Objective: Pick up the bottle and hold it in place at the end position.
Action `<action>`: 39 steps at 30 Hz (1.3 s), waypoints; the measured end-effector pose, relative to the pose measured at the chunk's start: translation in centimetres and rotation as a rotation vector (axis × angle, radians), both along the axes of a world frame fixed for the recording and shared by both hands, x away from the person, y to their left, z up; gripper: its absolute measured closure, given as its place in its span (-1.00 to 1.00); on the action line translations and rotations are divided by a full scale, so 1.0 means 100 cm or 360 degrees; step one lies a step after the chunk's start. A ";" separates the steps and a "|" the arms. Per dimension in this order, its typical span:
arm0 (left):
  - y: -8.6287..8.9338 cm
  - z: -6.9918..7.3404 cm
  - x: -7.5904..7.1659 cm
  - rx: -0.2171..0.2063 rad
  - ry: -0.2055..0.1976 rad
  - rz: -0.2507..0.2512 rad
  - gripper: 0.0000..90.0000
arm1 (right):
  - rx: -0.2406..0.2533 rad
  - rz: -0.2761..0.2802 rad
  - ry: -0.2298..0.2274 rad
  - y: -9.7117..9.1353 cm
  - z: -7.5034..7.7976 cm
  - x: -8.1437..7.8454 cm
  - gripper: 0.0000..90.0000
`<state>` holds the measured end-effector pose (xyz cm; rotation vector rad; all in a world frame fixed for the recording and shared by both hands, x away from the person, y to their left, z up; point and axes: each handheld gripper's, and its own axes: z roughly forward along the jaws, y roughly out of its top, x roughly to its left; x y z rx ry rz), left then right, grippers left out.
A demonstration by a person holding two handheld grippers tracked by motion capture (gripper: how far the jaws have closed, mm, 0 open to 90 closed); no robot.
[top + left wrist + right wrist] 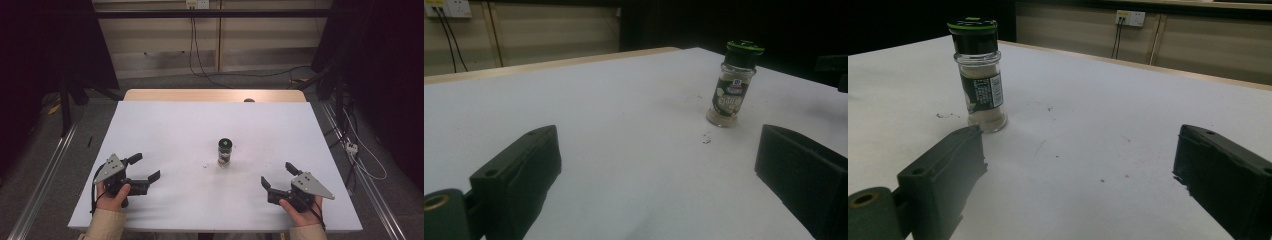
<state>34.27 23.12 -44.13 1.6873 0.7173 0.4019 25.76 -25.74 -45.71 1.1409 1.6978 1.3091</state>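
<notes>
A small clear spice jar (224,152) with a black and green cap stands upright near the middle of the white table (175,130). My left gripper (145,167) rests at the front left, held by a hand, jaws wide apart with nothing between them. My right gripper (278,175) rests at the front right, likewise open and empty. In the left gripper view the spice jar (732,85) stands ahead and to the right of my left gripper (659,170). In the right gripper view the spice jar (979,75) stands just beyond the left jaw of my right gripper (1078,175).
A few dark specks (206,165) lie on the white table beside the jar. The table's wooden far edge (215,95) shows beyond the white sheet. Cables (200,60) hang from a wall socket behind, and metal rails (45,170) run along both sides.
</notes>
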 end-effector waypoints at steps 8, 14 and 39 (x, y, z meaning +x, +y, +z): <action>0.001 0.000 0.000 0.0001 -0.0006 0.0003 -0.90 | -0.0011 0.0007 0.0027 0.007 0.002 0.006 -0.86; 0.000 0.001 0.001 -0.0006 -0.0013 0.0009 -0.90 | -0.0018 0.0032 0.0044 0.017 0.007 0.015 -0.82; -0.002 0.000 0.002 -0.0007 -0.0010 0.0000 -0.90 | 0.0036 0.0179 0.0127 0.084 0.012 0.063 -0.73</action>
